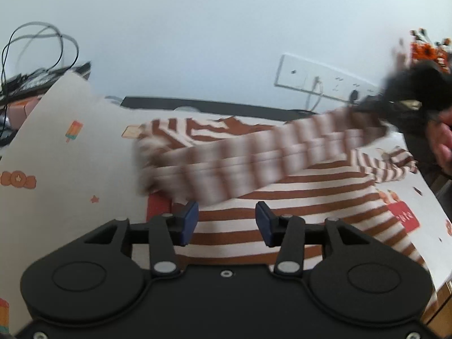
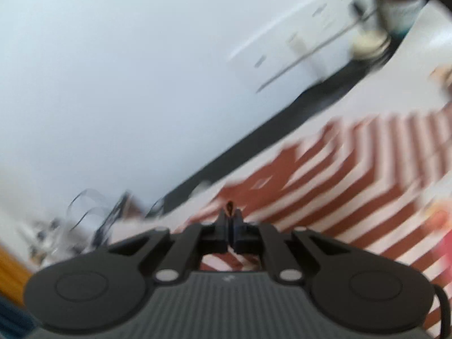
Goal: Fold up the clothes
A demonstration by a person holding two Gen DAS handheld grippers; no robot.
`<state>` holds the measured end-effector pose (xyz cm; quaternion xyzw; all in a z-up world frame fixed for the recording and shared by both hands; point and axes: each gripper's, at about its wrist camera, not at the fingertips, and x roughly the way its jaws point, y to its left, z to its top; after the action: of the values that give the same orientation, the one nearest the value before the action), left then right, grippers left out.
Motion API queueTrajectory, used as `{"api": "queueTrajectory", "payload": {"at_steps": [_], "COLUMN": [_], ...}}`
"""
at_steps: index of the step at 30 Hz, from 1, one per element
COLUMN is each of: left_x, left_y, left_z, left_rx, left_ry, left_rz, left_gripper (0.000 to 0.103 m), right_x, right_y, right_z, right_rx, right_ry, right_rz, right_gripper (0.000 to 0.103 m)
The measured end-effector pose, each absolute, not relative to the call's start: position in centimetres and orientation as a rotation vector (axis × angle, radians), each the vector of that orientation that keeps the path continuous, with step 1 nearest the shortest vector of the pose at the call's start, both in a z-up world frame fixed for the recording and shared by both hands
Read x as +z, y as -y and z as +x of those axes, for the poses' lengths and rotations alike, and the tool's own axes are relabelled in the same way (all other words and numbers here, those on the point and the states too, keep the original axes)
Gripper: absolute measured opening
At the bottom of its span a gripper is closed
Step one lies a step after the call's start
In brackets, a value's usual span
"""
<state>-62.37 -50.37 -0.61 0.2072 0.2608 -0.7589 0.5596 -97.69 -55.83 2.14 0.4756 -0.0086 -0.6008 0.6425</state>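
A brown-and-white striped shirt [image 1: 296, 206] lies spread on a white tablecloth [image 1: 70, 155] printed with sweets. My left gripper [image 1: 226, 220] hovers over the shirt's near part, open, with nothing between its blue pads [image 1: 188, 223]. One sleeve [image 1: 254, 158] is lifted and stretched, blurred, across the shirt to the upper right. There my right gripper [image 1: 364, 107] holds the sleeve's end, with a hand [image 1: 443, 141] behind it. In the right wrist view the right gripper [image 2: 231, 217] is shut, a scrap of brown cloth pinched at its tips, and the striped shirt [image 2: 353, 183] lies below, blurred.
A white socket panel [image 1: 319, 76] with a plug sits on the pale wall behind the table. Black cables [image 1: 36, 56] and clutter lie at the far left. Orange flowers [image 1: 429, 50] stand at the far right. A dark strip [image 1: 212, 106] runs along the table's back edge.
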Motion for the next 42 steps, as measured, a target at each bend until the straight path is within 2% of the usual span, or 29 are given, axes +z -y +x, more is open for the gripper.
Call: {"api": "queueTrajectory", "payload": {"at_steps": [9, 17, 20, 24, 33, 40, 42], "left_x": [-2.2, -3.7, -4.4, -5.6, -6.0, -5.5, -5.4], "left_y": [55.9, 58.9, 59.1, 59.6, 60.2, 60.3, 60.1], "left_z": [-63.1, -65.0, -65.3, -64.5, -65.6, -61.8, -60.5], "left_rx": [-1.659, -1.634, -1.618, -1.564, -1.570, -1.408, -1.374], "left_ry": [-0.697, -0.589, -0.549, -0.583, -0.487, -0.607, -0.644], "left_rz": [0.551, 0.676, 0.708, 0.703, 0.676, 0.508, 0.480], "left_gripper": [0.046, 0.046, 0.051, 0.052, 0.053, 0.056, 0.063], "right_x": [0.7, -0.4, 0.7, 2.2, 5.4, 10.4, 10.9], "right_y": [55.9, 57.7, 57.9, 58.4, 59.5, 59.7, 59.7], "right_z": [-105.8, -107.2, -106.8, -106.1, -103.3, -98.7, -97.9], "right_rx": [-1.602, -1.564, -1.523, -1.479, -1.397, -1.267, -1.253], "right_ry": [0.010, 0.033, 0.057, 0.097, 0.122, 0.092, 0.090], "right_rz": [1.012, 1.014, 0.985, 0.964, 0.948, 0.833, 0.798], "right_gripper": [0.004, 0.004, 0.003, 0.004, 0.004, 0.003, 0.003]}}
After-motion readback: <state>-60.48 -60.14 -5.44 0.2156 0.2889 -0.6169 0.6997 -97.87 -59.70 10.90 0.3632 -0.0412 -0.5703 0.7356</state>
